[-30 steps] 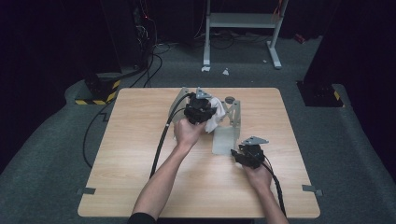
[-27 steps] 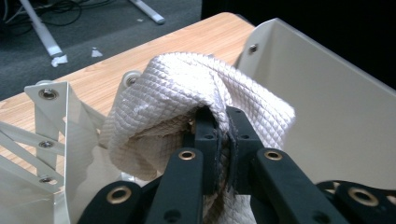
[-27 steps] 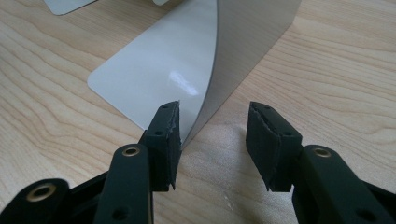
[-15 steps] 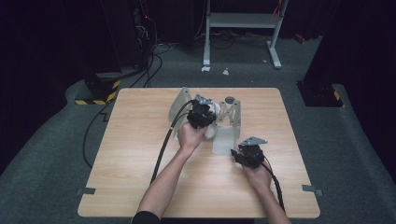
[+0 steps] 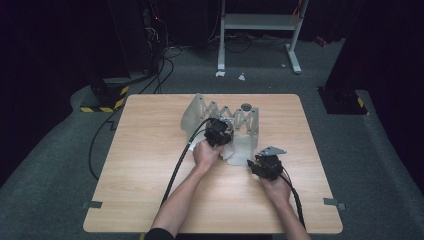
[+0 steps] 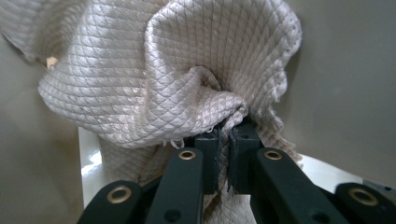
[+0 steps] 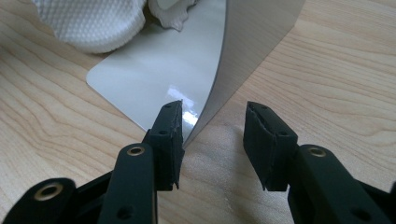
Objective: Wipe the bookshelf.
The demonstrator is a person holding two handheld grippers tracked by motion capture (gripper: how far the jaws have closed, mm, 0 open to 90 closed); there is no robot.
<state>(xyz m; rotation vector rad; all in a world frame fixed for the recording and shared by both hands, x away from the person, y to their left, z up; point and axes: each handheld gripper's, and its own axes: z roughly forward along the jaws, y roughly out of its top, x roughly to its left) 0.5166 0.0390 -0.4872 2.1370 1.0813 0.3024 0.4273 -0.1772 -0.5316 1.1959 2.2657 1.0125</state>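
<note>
The left hand-held gripper is clamped on a white quilted cloth, held at centre frame inside the translucent folding plastic stand on the worktop. The right hand-held gripper stands part-open astride the stand's lower wall edge, its jaws having just narrowed. Judged: cloth placement under way, release outstanding.

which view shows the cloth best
The left gripper view: the quilted cloth is close up, pinched in the left gripper. The high view shows it small beside the hand; the right gripper view catches just a corner.
</note>
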